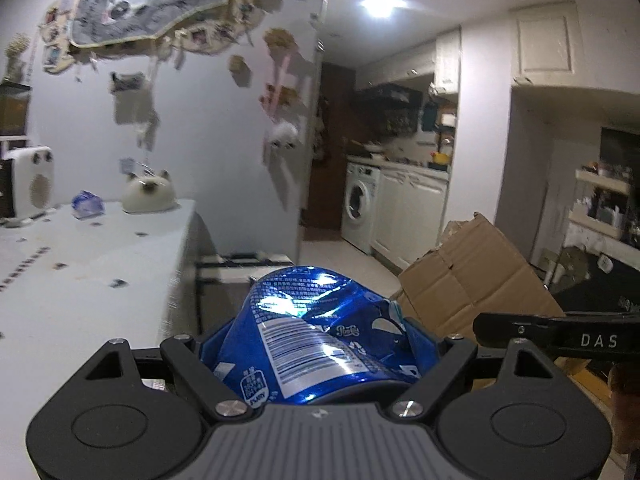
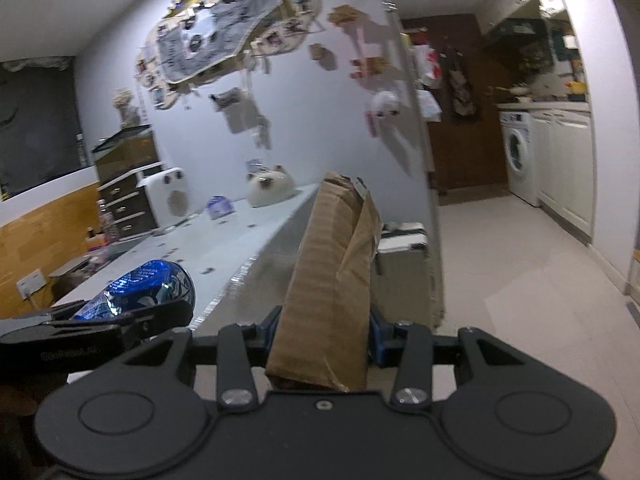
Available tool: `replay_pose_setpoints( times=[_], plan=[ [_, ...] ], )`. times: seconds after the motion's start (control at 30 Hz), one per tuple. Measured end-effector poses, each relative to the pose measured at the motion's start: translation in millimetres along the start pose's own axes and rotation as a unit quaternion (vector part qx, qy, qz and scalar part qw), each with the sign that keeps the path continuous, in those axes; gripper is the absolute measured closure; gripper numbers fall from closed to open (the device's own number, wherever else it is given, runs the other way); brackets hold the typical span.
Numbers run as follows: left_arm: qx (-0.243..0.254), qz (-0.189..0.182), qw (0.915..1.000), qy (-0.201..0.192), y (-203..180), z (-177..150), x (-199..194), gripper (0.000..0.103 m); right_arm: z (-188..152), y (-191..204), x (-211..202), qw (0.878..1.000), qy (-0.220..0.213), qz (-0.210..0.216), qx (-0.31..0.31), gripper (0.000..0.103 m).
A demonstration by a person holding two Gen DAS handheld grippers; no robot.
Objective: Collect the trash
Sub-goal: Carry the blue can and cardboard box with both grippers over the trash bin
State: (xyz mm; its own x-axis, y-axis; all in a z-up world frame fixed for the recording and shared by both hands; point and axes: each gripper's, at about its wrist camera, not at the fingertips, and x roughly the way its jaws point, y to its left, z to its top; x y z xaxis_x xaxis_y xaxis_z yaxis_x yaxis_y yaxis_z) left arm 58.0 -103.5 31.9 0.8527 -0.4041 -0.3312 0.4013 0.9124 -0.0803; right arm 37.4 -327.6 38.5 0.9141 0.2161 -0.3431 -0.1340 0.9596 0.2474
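The left gripper (image 1: 320, 344) clasps a crushed blue snack bag (image 1: 316, 332) between its jaws, carried in the air just beside the end of a long white counter (image 1: 92, 280); the right gripper (image 2: 324, 332) is clamped on a flattened piece of brown cardboard (image 2: 332, 272), held upright, also off the counter's end; on the counter's far part a second blue wrapper (image 1: 87, 204) lies beside a cream cat-shaped ornament (image 1: 149, 196); beyond the counter, a washing machine (image 1: 360, 204) stands in the kitchen
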Motion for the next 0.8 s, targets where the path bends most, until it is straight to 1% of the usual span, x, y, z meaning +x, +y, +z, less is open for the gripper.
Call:
replay_pose_setpoints(
  times=[0.1, 0.23, 0.4, 0.6, 0.67, 0.8],
  plan=[
    [-0.003, -0.017, 0.9997, 0.016, -17.1, -7.3, 22.4, 0.017, -9.8, -24.1, 1.0, 1.000, 0.011, -0.018, 0.013, 0.060],
    [-0.005, -0.031, 0.9987, 0.040, -34.5, -21.8, 52.7, 0.017, -24.7, -52.5, 7.9, 0.998, 0.030, -0.041, 0.028, 0.060],
    [-0.019, -0.042, 0.9955, 0.082, -40.9, -45.6, 96.7, 0.017, -42.3, -79.5, 26.2, 0.996, 0.057, -0.061, 0.041, 0.060],
    [-0.039, -0.037, 0.9892, 0.136, -28.8, -80.6, 153.3, 0.017, -65.7, -101.8, 64.5, 0.991, 0.100, -0.071, 0.057, 0.060],
    [-0.052, -0.032, 0.9872, 0.147, -19.9, -92.9, 170.2, 0.017, -73.5, -106.4, 82.1, 0.989, 0.115, -0.072, 0.062, 0.060],
    [-0.082, -0.014, 0.9806, 0.178, 5.6, -122.4, 206.9, 0.017, -91.2, -108.9, 121.8, 0.984, 0.148, -0.068, 0.069, 0.060]
  ],
)
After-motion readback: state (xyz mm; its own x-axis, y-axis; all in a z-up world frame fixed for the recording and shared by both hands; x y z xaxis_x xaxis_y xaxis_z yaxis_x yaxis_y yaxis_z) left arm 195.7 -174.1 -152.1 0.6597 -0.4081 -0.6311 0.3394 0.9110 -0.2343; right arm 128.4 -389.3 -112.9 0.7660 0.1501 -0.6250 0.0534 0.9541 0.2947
